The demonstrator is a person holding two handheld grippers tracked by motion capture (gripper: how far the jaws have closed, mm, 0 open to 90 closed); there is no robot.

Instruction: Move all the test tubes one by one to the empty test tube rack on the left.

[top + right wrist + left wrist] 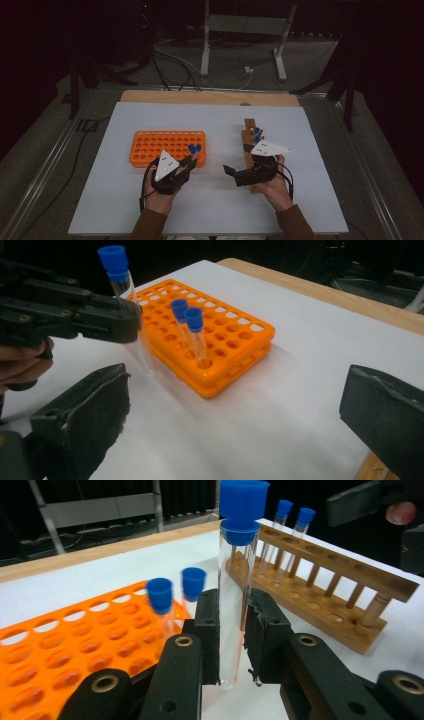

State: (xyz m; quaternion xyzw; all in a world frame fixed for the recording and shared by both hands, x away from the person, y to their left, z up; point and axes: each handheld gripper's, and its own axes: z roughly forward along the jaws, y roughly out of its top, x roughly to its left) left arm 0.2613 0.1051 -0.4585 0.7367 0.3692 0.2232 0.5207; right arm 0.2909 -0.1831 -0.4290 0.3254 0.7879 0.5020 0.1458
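Observation:
My left gripper (pixel 232 630) is shut on a clear test tube with a blue cap (pixel 232 605), held upright just off the near right corner of the orange rack (pixel 160 142). Two more blue-capped tubes (pixel 190 327) stand in holes at that corner. My right gripper (pixel 240 410) is open with nothing between its wide-set jaws. It hovers over the near end of the wooden rack (pixel 248 135) and points toward the left gripper (pixel 127 320). Two capped tubes (pixel 292 520) stand at the far end of the wooden rack (pixel 325 605).
A white sheet (pixel 210 210) covers the table, with a wooden strip (pixel 210 97) along its far edge. Beyond it stand a metal stand (pixel 240 30) and cables on the dark floor. Most holes of the orange rack hold nothing.

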